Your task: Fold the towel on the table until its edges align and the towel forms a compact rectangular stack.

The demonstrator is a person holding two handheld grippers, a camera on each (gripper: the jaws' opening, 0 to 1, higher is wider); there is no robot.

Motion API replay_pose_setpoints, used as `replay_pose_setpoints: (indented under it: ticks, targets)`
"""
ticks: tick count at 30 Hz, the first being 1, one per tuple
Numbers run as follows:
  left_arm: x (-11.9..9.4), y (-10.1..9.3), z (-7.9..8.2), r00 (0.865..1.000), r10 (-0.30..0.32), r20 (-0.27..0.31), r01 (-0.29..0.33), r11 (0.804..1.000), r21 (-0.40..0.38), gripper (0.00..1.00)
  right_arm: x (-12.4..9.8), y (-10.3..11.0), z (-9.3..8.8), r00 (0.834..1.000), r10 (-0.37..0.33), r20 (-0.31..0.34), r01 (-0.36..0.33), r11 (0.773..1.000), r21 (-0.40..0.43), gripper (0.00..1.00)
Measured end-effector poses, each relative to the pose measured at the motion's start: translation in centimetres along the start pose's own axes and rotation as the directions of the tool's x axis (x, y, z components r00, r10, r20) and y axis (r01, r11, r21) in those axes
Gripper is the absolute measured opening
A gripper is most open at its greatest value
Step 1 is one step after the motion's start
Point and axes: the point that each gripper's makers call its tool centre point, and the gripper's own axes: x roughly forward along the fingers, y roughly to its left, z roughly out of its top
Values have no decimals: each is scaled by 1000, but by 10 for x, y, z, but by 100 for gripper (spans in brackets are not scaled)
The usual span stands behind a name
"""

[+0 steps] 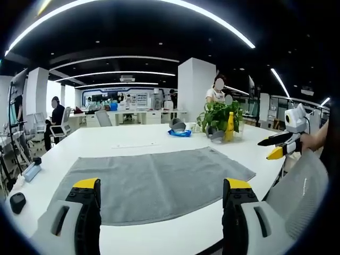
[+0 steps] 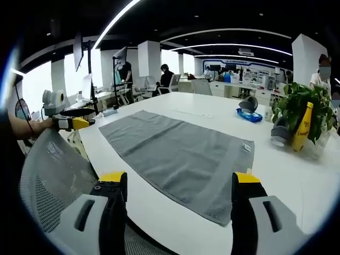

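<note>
A grey rectangular terry towel is laid flat and fully unfolded on the white table, with its long edge running close to the near table edge. In the left gripper view, the left gripper is held above the near edge of the table; its yellow-tipped jaws are spread wide apart, nothing is held between them, and the towel is seen in the gap. In the same view, the right gripper is seen at the right, off the table edge, above a grey mesh chair back; its jaws appear slightly parted and empty. In the right gripper view, the right gripper is likewise spread wide and empty, positioned beyond the towel's short end, where a small white label is located at the corner. The left gripper is seen at the left of this view, clear of the towel. Behind the towel, a yellow bottle is placed against a green potted plant, with a blue cloth lying nearby.
</note>
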Motion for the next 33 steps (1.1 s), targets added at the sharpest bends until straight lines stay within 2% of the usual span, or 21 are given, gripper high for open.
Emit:
replay_pose_setpoints:
  ticks: [11, 12, 13, 14, 15, 16, 17, 18, 21, 24, 25, 29, 30, 31, 33]
  targets:
    - [0, -1, 0, 1000, 1, -19, -1, 1000, 24, 98, -4, -10, 7, 1000, -9, 26, 8, 999, 37, 81]
    - [-2, 3, 4, 999, 29, -14, -29, 998, 58, 97, -4, -15, 8, 1000, -10, 23, 9, 999, 39, 81]
    - [-5, 10, 16, 997, 77, 19, -79, 989, 127, 98, -4, -19, 8, 1000, -10, 12, 9, 999, 33, 80]
    - [-6, 10, 28, 994, 93, 55, -102, 975, 196, 99, -5, -24, 8, 1000, -10, 0, 10, 1000, 22, 79]
    - [-6, 4, 38, 995, 82, 57, -95, 957, 272, 99, -7, -32, 13, 1000, -13, -4, 13, 1000, 2, 77]
    - [-3, -3, 47, 997, 62, 40, -70, 959, 276, 99, -11, -43, 22, 1000, -22, 8, 22, 1000, -15, 75]
    - [1, -9, 58, 998, 44, 53, -57, 958, 281, 99, -14, -51, 29, 999, -33, 19, 33, 999, -27, 74]
    - [6, -16, 76, 996, 14, 90, -40, 954, 296, 99, -17, -60, 38, 998, -47, 33, 48, 998, -36, 73]
    - [23, -32, 105, 994, -20, 111, -15, 951, 310, 99, -31, -100, 72, 988, -116, 106, 122, 991, -51, 72]
    - [41, -57, 121, 988, -87, 124, 40, 940, 338, 99, -44, -133, 92, 975, -173, 143, 179, 983, -31, 71]
    - [50, -72, 128, 982, -129, 137, 70, 925, 374, 99, -47, -141, 95, 973, -181, 146, 186, 982, -21, 70]
    - [77, -123, 130, 963, -238, 127, 161, 885, 437, 99, -61, -174, 101, 962, -243, 126, 249, 968, -34, 69]
    - [81, -132, 129, 961, -248, 123, 172, 882, 439, 99, -66, -181, 104, 959, -253, 124, 259, 965, -34, 69]
    - [87, -147, 128, 953, -281, 115, 202, 870, 449, 99, -69, -186, 105, 959, -258, 118, 263, 964, -32, 69]
    - [93, -169, 130, 942, -311, 129, 223, 863, 454, 99, -74, -197, 109, 960, -261, 98, 266, 963, -37, 67]
